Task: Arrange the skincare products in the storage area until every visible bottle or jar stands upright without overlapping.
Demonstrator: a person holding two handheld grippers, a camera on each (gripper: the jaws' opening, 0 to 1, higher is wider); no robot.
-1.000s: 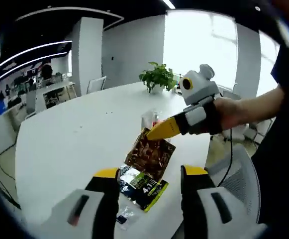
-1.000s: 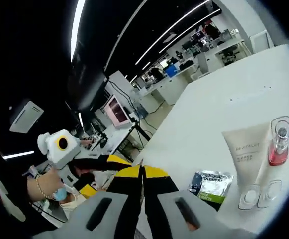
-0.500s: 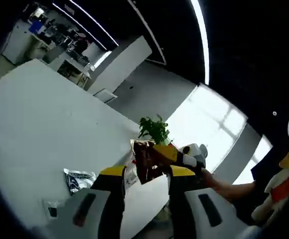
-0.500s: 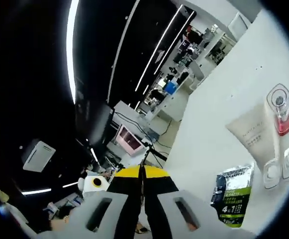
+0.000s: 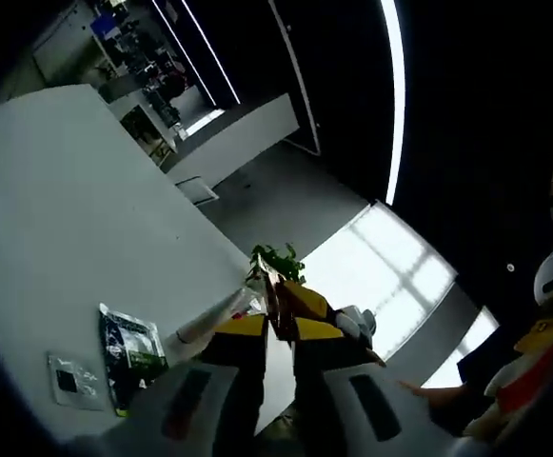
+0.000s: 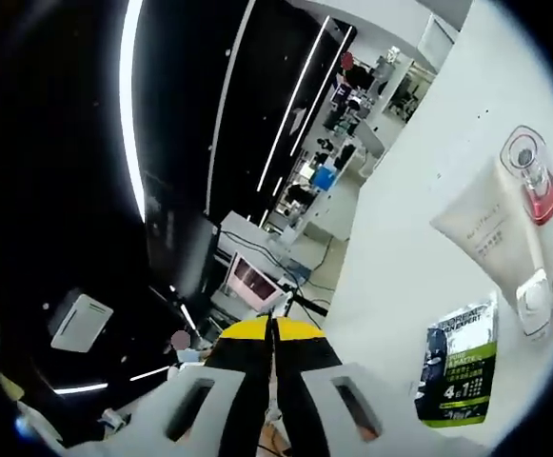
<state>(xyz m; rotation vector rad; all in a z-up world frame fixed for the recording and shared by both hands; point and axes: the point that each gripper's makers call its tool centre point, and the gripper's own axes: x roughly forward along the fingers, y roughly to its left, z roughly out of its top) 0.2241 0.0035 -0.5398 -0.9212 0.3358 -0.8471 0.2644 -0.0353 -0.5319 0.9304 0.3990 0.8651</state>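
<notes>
Skincare sachets and bottles lie on the white surface (image 6: 419,238), while a thin brown packet (image 5: 274,286) is pinched edge-on between the nearly closed jaws of the left gripper (image 5: 278,328). In the left gripper view the right gripper (image 5: 306,300) comes in just beyond those jaws, its yellow tips at the same packet; whether they actually grip it there is not clear. In the right gripper view the right gripper (image 6: 271,328) has its jaws pressed together with only a thin sliver of something between them, too slim to identify from that angle.

In the left gripper view, a dark green-and-black sachet (image 5: 128,354) lies flat on the surface to the left of the jaws, with a small white sample card (image 5: 74,379) just beside it. A pale tube or bottle (image 5: 214,316) lies on its side a little farther on, and a green potted plant (image 5: 276,259) stands behind the jaws.

In the right gripper view, a green-and-black sachet (image 6: 462,367) lies flat to the right of the jaws. Beyond it a cream tube (image 6: 485,233) lies on its side, a clear bottle with pink liquid (image 6: 531,176) lies just beside the tube, and small white sample packets (image 6: 547,281) sit near the tube's end. An office with desks and ceiling light strips fills the background.
</notes>
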